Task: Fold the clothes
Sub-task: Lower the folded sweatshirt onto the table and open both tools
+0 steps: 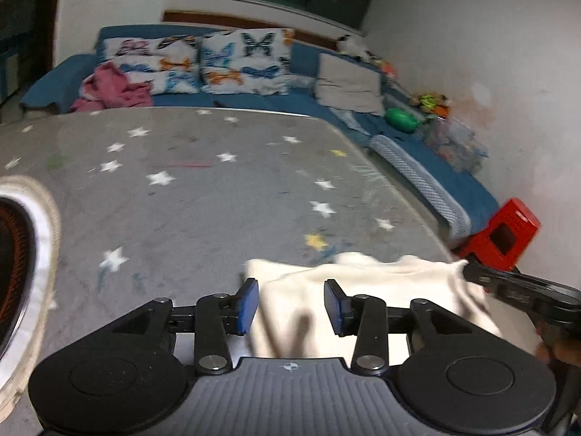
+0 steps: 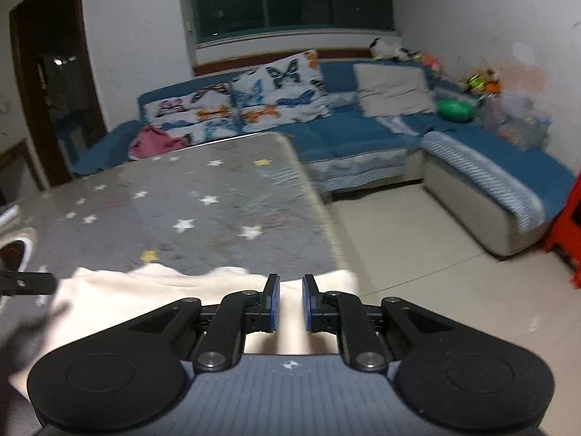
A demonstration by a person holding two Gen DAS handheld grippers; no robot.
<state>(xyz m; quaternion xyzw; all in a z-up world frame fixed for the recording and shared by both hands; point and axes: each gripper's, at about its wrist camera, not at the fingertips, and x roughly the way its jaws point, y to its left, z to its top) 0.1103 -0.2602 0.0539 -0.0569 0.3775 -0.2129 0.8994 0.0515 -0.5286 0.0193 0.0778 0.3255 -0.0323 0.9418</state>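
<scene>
A cream garment [image 1: 366,290] lies rumpled at the near right corner of the grey star-patterned table [image 1: 181,181]. My left gripper [image 1: 291,307] hovers over the garment's left part, jaws wide open, blue pads [image 1: 250,307] empty. My right gripper [image 1: 472,272] comes in from the right and touches the garment's right edge. In the right wrist view, the right gripper [image 2: 291,303] sits low over the garment [image 2: 181,287], its jaws a narrow gap apart with cream cloth showing through. A left finger [image 2: 31,283] reaches the cloth's left edge there.
The table edge [image 2: 326,225] drops to a tiled floor [image 2: 417,247] on the right. A blue corner sofa [image 2: 363,134] holds butterfly cushions [image 1: 243,61] and a pink garment [image 1: 116,89]. A red stool [image 1: 504,232] stands by the wall. A round white-rimmed object [image 1: 40,239] sits at the table's left.
</scene>
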